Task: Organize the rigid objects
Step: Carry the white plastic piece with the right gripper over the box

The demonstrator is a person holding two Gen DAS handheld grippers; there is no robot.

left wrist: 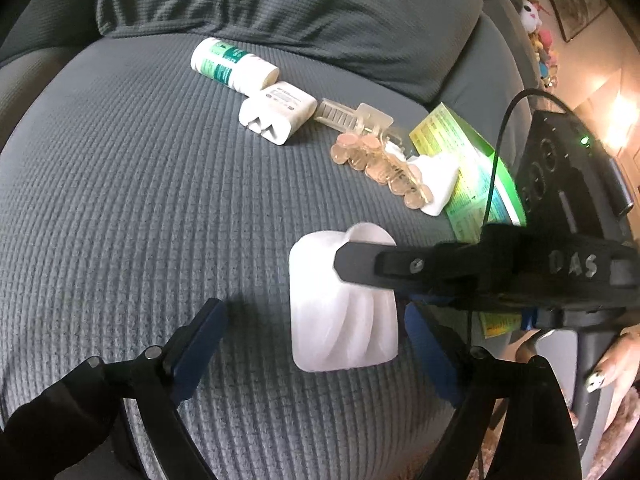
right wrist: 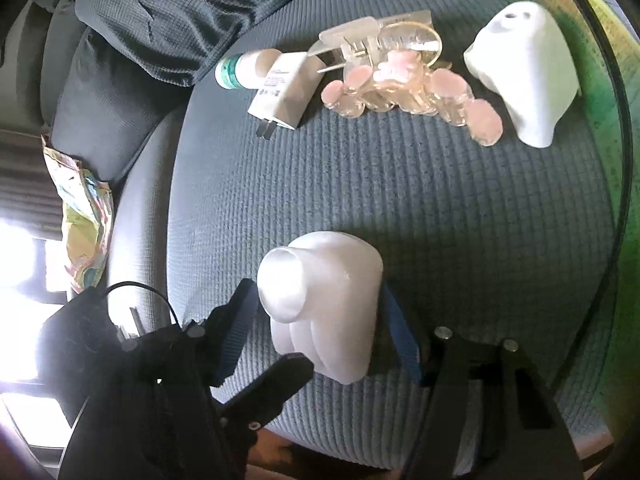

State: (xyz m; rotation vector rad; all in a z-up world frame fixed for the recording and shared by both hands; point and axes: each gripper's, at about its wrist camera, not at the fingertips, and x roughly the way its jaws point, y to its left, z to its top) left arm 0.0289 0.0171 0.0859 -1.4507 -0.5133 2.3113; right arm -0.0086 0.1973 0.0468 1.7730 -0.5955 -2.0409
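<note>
From my left wrist cam, my left gripper [left wrist: 316,344] has its blue pads spread wide with the white figurine [left wrist: 344,304] lying on the grey couch cushion [left wrist: 120,200] between them, left pad clearly off it, right pad right beside it. My right gripper [left wrist: 352,264] comes in from the right, one black finger lying across the figurine's top. Only this view shows the green leaflet [left wrist: 468,160] under the white ghost [left wrist: 436,184]. Behind sit a capped white tube [left wrist: 228,64], a charger plug [left wrist: 276,112] and a clear hair claw [left wrist: 376,148]. The right wrist cam has the same figurine [right wrist: 324,304] between my right gripper's [right wrist: 320,336] pads; can't tell if they're pressing it. This side also shows a colourful wrapper [right wrist: 80,216] beside the cushion and the ghost [right wrist: 524,76] standing upright.
</note>
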